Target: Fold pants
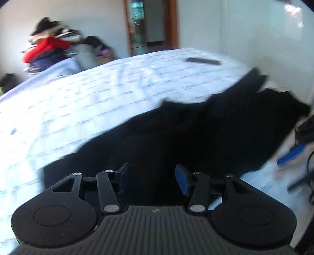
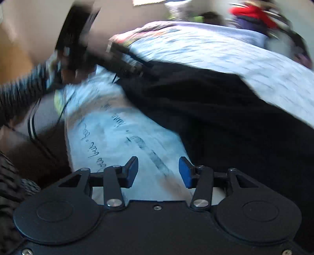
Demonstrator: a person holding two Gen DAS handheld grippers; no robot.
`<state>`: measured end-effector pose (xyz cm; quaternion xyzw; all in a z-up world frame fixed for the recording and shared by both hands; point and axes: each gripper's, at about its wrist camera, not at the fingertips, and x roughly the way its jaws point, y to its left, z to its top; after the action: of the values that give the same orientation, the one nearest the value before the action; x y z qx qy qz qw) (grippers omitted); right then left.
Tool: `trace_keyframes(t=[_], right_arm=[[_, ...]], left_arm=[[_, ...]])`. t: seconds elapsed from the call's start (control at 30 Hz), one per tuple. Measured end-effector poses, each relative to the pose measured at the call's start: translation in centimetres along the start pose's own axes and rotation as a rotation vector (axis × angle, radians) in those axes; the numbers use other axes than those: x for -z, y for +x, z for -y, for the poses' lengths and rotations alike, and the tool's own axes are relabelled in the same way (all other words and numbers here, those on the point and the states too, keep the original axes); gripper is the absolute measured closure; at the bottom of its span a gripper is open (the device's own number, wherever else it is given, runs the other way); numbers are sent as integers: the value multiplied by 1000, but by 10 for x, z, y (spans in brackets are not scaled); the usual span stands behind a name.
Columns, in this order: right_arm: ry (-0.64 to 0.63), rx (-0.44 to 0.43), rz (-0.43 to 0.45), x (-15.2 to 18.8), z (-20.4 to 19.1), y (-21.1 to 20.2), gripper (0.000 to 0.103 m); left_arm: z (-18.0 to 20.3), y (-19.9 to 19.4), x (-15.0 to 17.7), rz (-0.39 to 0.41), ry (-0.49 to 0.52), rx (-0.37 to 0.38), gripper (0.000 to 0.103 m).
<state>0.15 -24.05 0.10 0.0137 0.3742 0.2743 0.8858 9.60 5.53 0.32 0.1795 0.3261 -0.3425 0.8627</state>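
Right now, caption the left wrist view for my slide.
Open left gripper above black pants spread on a pale printed bedsheet.

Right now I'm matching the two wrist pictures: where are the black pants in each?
Left wrist: the black pants run from lower centre to the right edge, across the bed.
Right wrist: they fill the centre and right, over the printed sheet.
Shared landmark: the red garment on the clothes pile behind the bed.

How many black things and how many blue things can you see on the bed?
Black: 2, the pants and a flat bar farther back.
Blue: 1, a blurred blue thing by the bed's edge.
Total: 3.
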Motion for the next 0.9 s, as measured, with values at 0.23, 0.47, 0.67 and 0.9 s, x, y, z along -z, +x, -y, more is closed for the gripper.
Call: trace_keyframes(t=[0.23, 0.47, 0.67, 0.9], right_arm=[[506, 241, 282, 12, 107, -16, 51], [950, 159, 432, 33, 173, 17, 51], [935, 184, 458, 22, 172, 26, 95], [879, 193, 563, 41, 146, -21, 96]], left_arm=[[88, 32, -8, 51, 268, -20, 47], [124, 74, -2, -5, 457, -123, 45], [127, 82, 0, -12, 476, -174, 60], [119, 60, 6, -13, 453, -97, 92]])
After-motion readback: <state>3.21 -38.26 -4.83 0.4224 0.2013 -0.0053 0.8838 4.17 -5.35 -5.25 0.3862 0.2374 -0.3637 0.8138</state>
